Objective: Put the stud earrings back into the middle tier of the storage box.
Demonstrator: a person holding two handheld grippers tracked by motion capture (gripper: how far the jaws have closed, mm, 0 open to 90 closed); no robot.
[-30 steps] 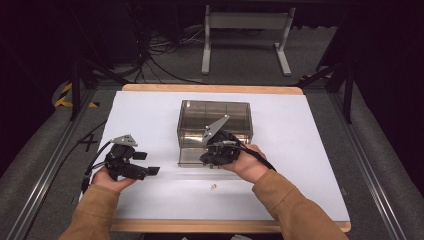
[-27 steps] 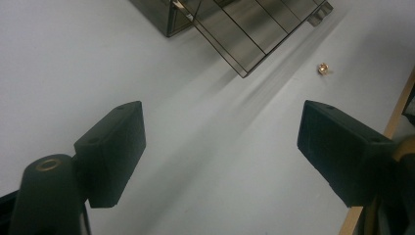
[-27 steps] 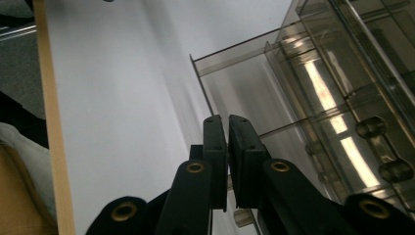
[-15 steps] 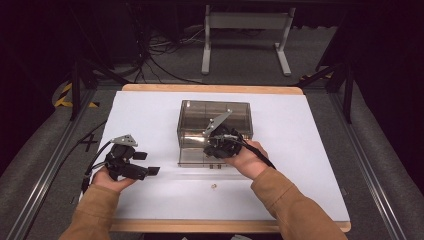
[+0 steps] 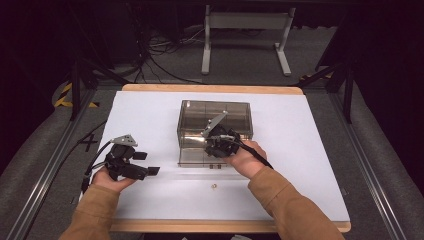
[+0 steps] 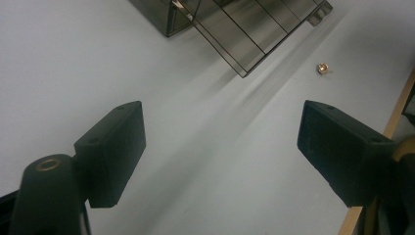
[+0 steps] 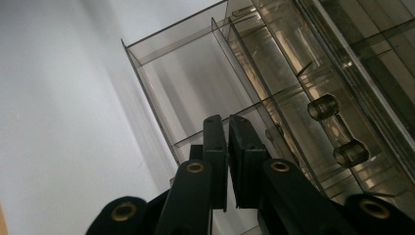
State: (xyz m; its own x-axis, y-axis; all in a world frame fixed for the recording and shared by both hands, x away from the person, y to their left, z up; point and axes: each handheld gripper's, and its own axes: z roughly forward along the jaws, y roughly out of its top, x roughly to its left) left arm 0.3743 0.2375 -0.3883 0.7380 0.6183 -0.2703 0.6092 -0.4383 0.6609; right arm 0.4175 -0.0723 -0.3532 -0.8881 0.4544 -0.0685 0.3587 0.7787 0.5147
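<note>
White surface (image 5: 310, 150) fills mid-frame. Smoky clear drawer box (image 5: 215, 120) sits at centre, its drawer (image 5: 200, 159) drawn out toward the bottom. Right hand-held gripper (image 5: 216, 146), just below centre, is clenched over the drawer; whether it pinches anything is unclear. Left hand-held gripper (image 5: 145, 162), lower left, is released, holding nothing. Small brass nut (image 5: 213, 186) lies below the drawer.

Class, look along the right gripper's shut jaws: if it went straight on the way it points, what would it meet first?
Most likely the open drawer of the smoky clear organiser box: the right gripper points into its divided compartments. Depth is hard to judge; it may already be over the drawer.
</note>
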